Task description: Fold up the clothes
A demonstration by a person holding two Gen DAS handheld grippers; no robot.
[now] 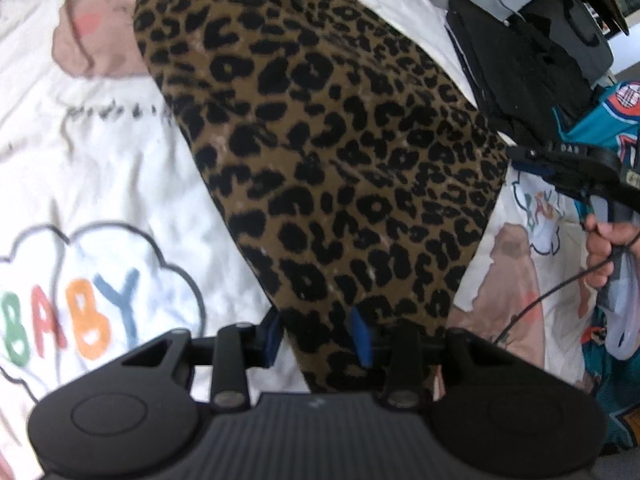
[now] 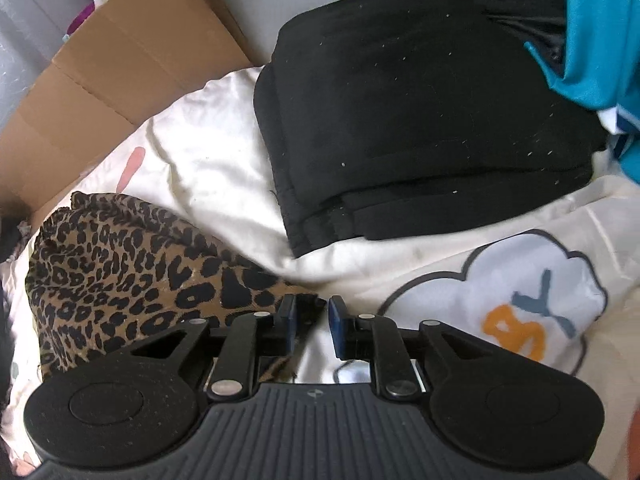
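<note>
the word "baby" is printed in coloured letters inside a cloud outline on a white bedsheet (image 1: 120, 184): green, red, orange and blue letters are seen at the lower left of the left wrist view, and only the last letters, an orange "b" and a grey-blue "y", are seen at the right of the right wrist view. a line of small dark script is also printed on the sheet in the left view, too blurred to be read. pale pink cartoon shapes are scattered over the sheet.

a leopard-print garment (image 1: 332, 152) is spread across the middle of the left view, running from the top of the frame down to the left gripper (image 1: 318, 336). the garment's lower end is pinched between the blue pads (image 1: 362, 340) of that gripper, with cloth filling the gap between them.

in the right view the same garment is seen bunched at the lower left, its edge reaching just beside the right gripper (image 2: 310, 326). the right gripper's fingers are set slightly apart, with a narrow gap in which only white sheet and a reflection are seen; nothing is gripped.

a folded black garment (image 2: 420, 120) is laid on the sheet above. a teal jersey (image 2: 592, 40) is seen at the upper right. a flattened cardboard box (image 2: 120, 60) is leaned at the upper left; its contents cannot be seen.
</note>
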